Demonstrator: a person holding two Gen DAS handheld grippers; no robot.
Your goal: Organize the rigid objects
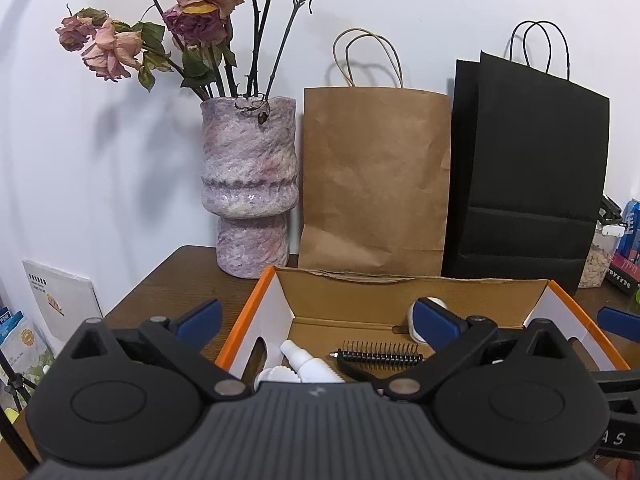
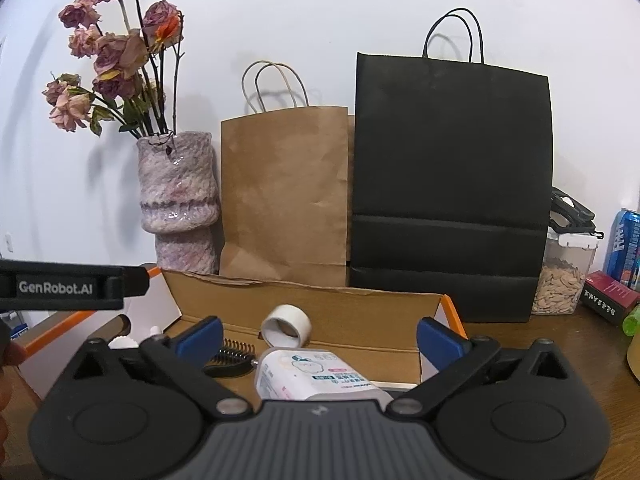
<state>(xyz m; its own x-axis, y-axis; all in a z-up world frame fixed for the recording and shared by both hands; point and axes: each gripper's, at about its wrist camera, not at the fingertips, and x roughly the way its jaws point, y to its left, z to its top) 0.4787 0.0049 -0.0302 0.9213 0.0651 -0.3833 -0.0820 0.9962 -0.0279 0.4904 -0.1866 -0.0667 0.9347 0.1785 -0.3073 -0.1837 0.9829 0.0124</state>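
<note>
Both tongs, left [image 1: 318, 322] and right [image 2: 319, 336], gape released over the box [image 1: 412, 284]; lift straight out, clear of the brush [image 1: 378, 354] at 12 o'clock

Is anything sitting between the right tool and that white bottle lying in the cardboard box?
Nothing visible. The right tool is open, and the white bottle lies directly between and just below its fingers, inside the box. The tape roll sits beyond the bottle, the black brush off to its left.
</note>
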